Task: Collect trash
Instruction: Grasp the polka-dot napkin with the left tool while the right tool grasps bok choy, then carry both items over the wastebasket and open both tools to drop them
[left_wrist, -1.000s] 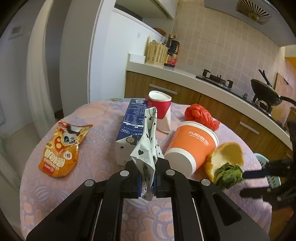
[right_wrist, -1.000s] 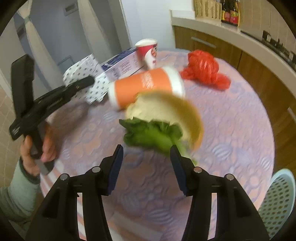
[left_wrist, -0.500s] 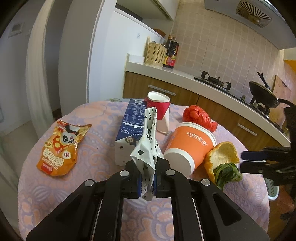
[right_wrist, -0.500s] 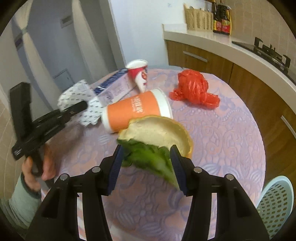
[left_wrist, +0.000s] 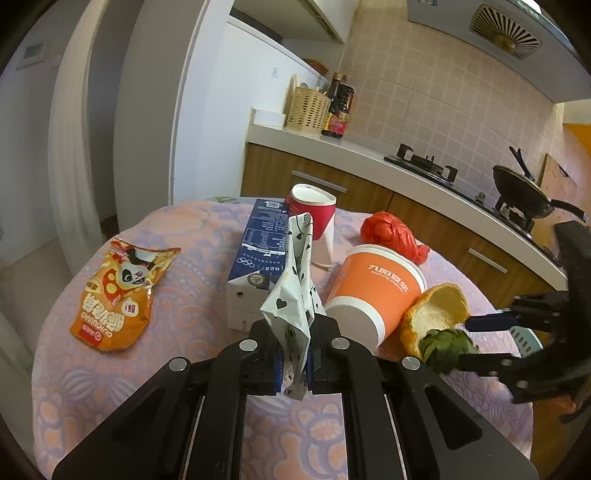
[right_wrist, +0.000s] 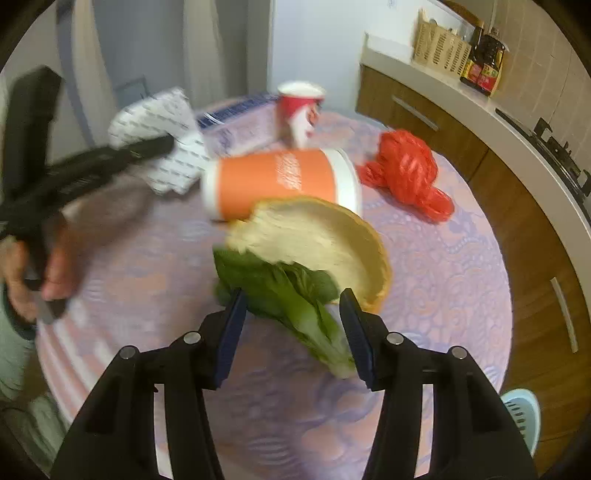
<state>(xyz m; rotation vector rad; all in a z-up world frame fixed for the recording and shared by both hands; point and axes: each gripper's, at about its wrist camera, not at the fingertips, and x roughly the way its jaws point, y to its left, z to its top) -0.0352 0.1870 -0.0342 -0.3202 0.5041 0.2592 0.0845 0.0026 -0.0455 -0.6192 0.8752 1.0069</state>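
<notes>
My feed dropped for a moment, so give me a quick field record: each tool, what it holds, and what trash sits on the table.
left tool: shut on heart-print bag
right tool: open, fingers either side of green leaf
beside leaf: orange peel
lying on table: orange cup, blue carton, snack packet, red plastic bag
upright: red cup

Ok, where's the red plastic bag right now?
In the left wrist view, the red plastic bag lies on the table's far right, behind the tipped orange cup and right of the red paper cup.
</notes>
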